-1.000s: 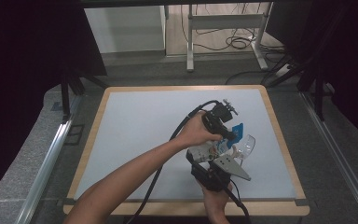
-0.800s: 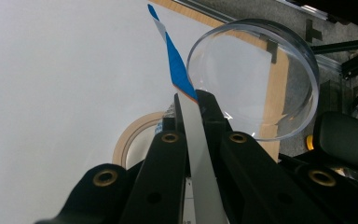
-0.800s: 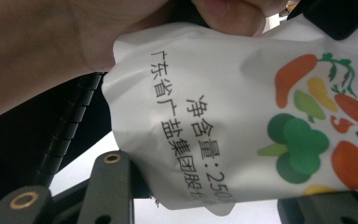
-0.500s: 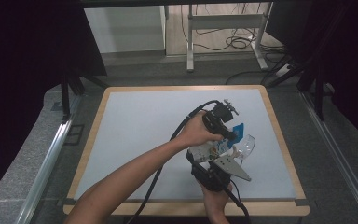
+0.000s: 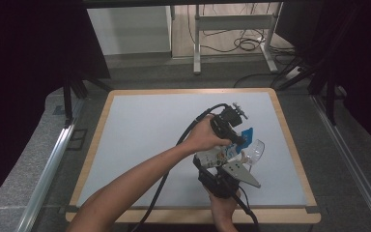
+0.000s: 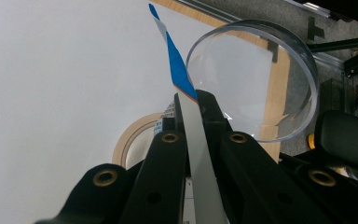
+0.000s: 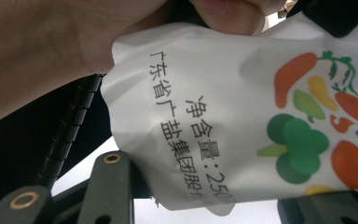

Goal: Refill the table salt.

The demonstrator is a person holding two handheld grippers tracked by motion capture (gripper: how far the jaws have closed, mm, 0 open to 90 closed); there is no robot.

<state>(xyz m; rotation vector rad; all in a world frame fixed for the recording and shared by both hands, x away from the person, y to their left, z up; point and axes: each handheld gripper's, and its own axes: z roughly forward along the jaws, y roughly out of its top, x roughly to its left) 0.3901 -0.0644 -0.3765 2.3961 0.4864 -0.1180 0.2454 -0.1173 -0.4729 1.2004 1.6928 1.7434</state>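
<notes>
A white pouch printed with vegetables and black lettering sits between the jaws of my right gripper, which is shut on its lower part. In the high view the pouch is held above the table's right half, with the right gripper below it and the left gripper above. My left gripper is shut on a thin blue-and-white strip, seen edge-on; in the high view the blue strip sticks out beside the pouch. Whether the strip is joined to the pouch I cannot tell.
A clear round dish lies just right of the pouch; the dish stands close behind the left jaws. A beige ring like a tape roll lies under them. The pale table has a wooden rim; dark curtains surround it.
</notes>
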